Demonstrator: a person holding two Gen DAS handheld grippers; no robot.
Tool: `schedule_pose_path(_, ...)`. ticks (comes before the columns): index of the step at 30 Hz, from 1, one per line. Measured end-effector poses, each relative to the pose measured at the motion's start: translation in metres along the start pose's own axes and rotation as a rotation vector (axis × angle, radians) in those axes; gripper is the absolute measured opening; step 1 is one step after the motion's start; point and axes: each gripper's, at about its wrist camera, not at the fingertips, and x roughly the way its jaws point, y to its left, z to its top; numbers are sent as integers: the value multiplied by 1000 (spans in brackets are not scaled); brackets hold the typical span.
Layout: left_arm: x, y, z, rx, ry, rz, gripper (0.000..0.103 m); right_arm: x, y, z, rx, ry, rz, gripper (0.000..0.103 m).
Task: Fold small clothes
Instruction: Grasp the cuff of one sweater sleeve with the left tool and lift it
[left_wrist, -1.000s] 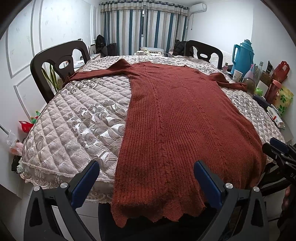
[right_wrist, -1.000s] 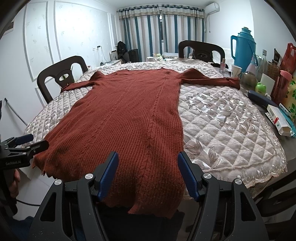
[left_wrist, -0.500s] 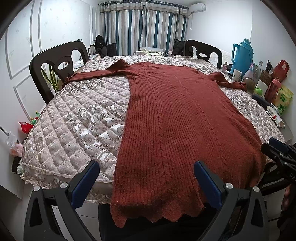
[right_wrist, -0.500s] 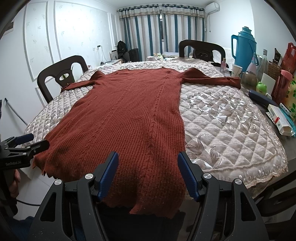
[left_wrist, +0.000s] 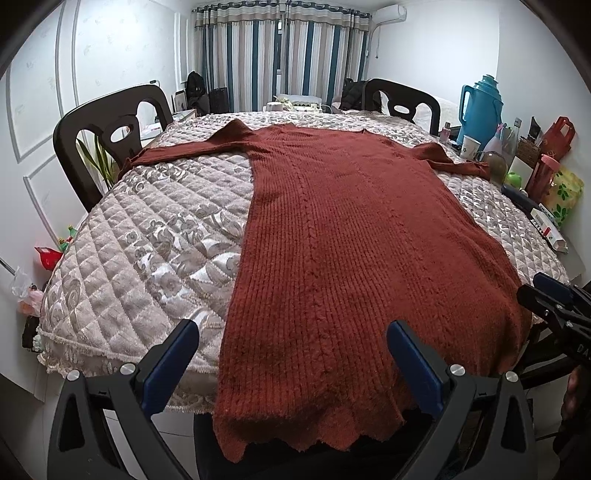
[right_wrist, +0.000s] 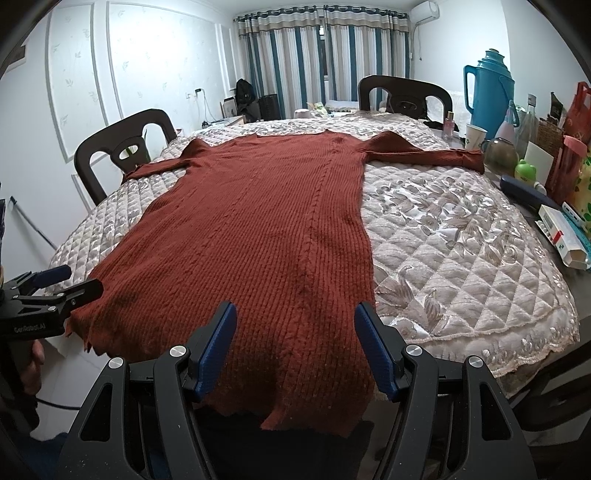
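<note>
Almost nothing changed over the last second: both wrist views rose a touch, the rust-red knit dress (left_wrist: 351, 240) did not shift. I read that as the fold not started yet, both tongs lining up on the hem.

Left gripper (left_wrist: 291, 354) was spread wide, nothing between the jaws, hovering above the hem's left corner. Right gripper (right_wrist: 297, 343) was likewise parted and empty above the right corner. Neither touched the knit.

The dress lay flat, spread lengthwise on the quilted table cover (left_wrist: 147, 240), both sleeves out sideways, scalloped hem hanging over the near table edge.

Counts:
- 1 dress, 2 sleeves
- 2 grippers
- 2 dark chairs: left side (left_wrist: 107, 129), far end (right_wrist: 406, 94)
- 1 blue thermos (right_wrist: 489, 88)
- 1 paper cup (right_wrist: 474, 136)

The clutter along the right edge was too crowded to count reliably. Likely next step: close on both hem corners and carry them toward the collar.
</note>
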Motion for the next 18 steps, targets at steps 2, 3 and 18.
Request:
schedule_pose_path(2, 1, 2, 3, -2, -10, 0, 102, 1, -1, 3, 1, -2, 3, 66)
schedule_pose_path(3, 2, 4, 4, -8, -11, -3, 102, 2, -1, 4, -1, -2, 4, 66)
schedule_pose_path(18, 34, 49, 42, -164, 7, -78, 102, 38, 3, 38, 4, 42, 47, 66)
